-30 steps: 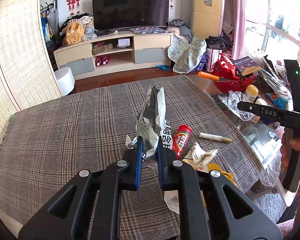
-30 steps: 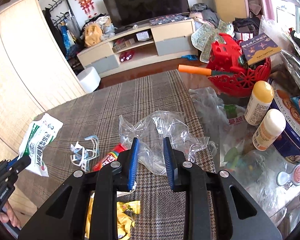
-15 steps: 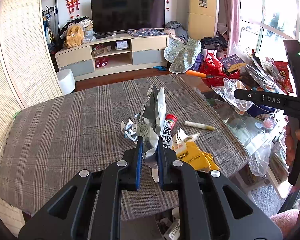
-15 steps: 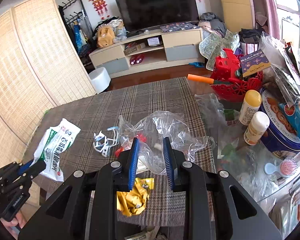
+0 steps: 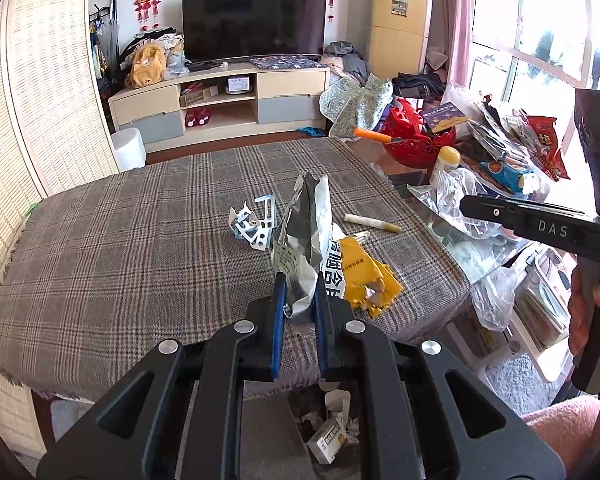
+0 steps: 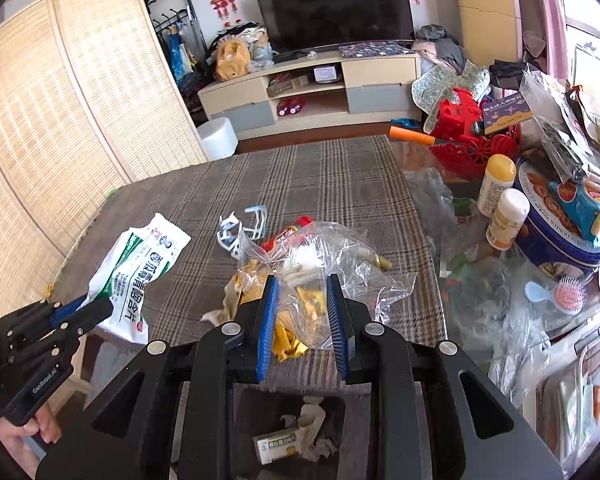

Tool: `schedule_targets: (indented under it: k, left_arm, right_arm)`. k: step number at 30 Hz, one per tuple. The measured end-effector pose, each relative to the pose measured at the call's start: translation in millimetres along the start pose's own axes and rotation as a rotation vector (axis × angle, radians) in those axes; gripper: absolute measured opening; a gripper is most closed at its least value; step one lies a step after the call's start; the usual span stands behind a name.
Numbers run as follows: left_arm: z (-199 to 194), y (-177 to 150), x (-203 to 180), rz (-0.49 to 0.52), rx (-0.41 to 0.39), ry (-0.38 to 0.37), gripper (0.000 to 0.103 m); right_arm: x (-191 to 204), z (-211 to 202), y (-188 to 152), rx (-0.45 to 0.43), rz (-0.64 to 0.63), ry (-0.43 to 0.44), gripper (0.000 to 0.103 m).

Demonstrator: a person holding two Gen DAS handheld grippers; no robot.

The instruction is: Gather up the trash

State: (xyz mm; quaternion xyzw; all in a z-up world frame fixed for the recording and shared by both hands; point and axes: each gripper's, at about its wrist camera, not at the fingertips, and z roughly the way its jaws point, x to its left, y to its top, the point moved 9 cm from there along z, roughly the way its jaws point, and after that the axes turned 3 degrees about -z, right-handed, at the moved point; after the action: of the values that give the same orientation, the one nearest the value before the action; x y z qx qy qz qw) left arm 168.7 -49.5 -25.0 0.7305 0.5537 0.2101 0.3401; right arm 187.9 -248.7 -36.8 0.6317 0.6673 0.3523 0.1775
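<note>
Here the white-and-green foil packet sits clamped between the blue pads of the left gripper, standing upright at the centre of the left wrist view; in the right wrist view the same packet shows at the left edge with green Chinese print too small to read surely. The right gripper holds its jaws apart around a crumpled clear plastic bag, though contact cannot be told. Beyond, on the plaid tablecloth, lie a yellow wrapper, a blue-white plastic scrap and a paper-wrapped stick. The right tool's arm, at the right of the left view, reads "DAS"; the left tool's handle reads "GenRobot.AI". Below the table edge, a bin holds a small box and crumpled paper.
</note>
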Motion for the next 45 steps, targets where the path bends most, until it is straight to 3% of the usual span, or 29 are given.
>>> schedule_targets:
  k: [13, 22, 30, 38, 45]
  left_arm:
    - [-34.2, -59.5, -24.6, -0.031, 0.008, -0.041, 0.011]
    - [-37.1, -131.7, -37.5, -0.065, 0.062, -0.082, 0.011]
    - [-5.5, -194.1, -36.7, -0.089, 0.156, -0.078, 0.011]
    - [56.5, -244.7, -38.8, -0.103, 0.294, -0.077, 0.011]
    - [108.6, -278.3, -42.0, -0.152, 0.433, -0.106, 0.011]
  right_arm:
    - [5.9, -22.3, -84.3, 0.052, 0.013, 0.005, 0.026]
    - [8.2, -21.5, -156.4, 0.114, 0.05, 0.022, 0.026]
    - [9.8, 4.6, -201.5, 0.188, 0.064, 0.032, 0.026]
    - [8.5, 58.7, -240.5, 0.281, 0.09, 0.075, 0.026]
    - [8.7, 96.1, -255.0, 0.322, 0.116, 0.122, 0.026]
